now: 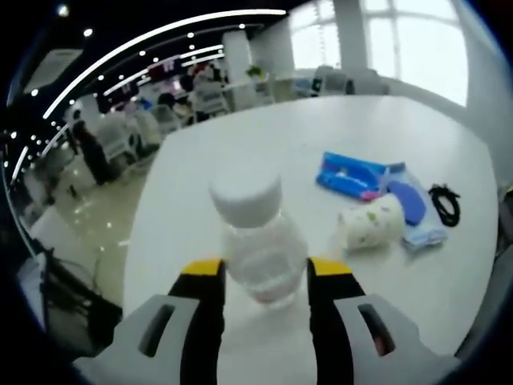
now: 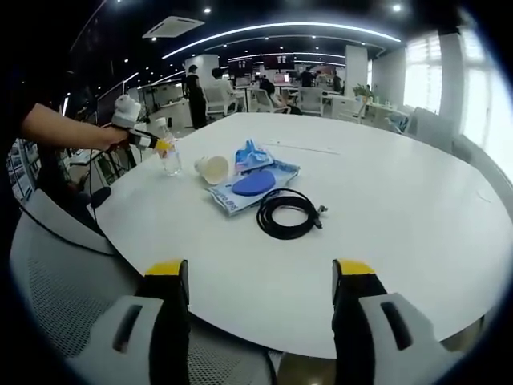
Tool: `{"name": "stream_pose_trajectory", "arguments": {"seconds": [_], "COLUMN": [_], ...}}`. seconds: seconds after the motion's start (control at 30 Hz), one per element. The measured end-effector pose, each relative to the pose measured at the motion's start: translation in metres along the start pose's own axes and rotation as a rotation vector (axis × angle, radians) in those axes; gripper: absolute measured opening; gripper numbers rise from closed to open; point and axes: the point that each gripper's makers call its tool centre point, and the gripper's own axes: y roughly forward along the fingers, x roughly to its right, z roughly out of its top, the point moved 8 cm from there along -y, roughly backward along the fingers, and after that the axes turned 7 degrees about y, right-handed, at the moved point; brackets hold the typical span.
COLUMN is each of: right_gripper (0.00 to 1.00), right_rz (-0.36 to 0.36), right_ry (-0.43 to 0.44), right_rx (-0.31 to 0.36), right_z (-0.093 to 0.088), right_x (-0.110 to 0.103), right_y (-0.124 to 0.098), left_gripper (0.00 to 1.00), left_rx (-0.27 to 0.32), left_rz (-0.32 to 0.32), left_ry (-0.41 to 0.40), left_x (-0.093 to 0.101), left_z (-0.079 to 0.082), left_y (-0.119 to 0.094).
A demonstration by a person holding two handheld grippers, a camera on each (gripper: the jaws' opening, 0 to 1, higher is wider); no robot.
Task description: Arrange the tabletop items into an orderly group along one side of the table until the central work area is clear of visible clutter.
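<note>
In the left gripper view, a small clear plastic bottle with a white screw cap (image 1: 258, 241) stands upright in the lower middle of the frame, on the round white table (image 1: 200, 160). The left gripper (image 1: 267, 277) has its two black jaws with yellow tips pressed on the two sides of the bottle, so it grips it. The bottle's label is too blurred to read.

In the right gripper view the same bottle (image 2: 168, 152) appears small at the upper left, near the table's edge, and the left gripper (image 2: 152, 143) reaches it from the left, held by a person's hand (image 2: 112, 138).

To the right of the bottle in the left gripper view lies a white paper cup with a green pattern (image 1: 370, 222), on its side. Just beside it are a blue flat packet with pink print (image 1: 350, 174) and a clear plastic bag with a dark blue oval thing inside (image 1: 410, 204); the writing cannot be read. A coiled black cable (image 1: 445, 203) lies at the far right, a little apart.

The right gripper (image 2: 260, 281) is at the bottom of its view, jaws wide apart and nothing between them, over the near table edge (image 2: 321, 341). A grey mesh chair (image 2: 72, 297) is at the lower left.

The room is an open office with curved ceiling light strips (image 2: 280, 28), desks, chairs, and bright windows (image 1: 417, 40).
</note>
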Motion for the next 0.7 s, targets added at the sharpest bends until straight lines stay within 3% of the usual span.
{"name": "stream_pose_trajectory", "arguments": {"seconds": [0.7], "right_gripper": [0.72], "right_rz": [0.005], "right_ry": [-0.004], "right_rx": [-0.002], "right_z": [-0.0002], "right_x": [-0.0003], "right_y": [-0.0005], "left_gripper": [0.36], "left_rx": [-0.006], "left_rz": [-0.01], "left_ry": [0.033], "left_x": [-0.0005], "left_z": [-0.0005], "left_y": [-0.0029]}}
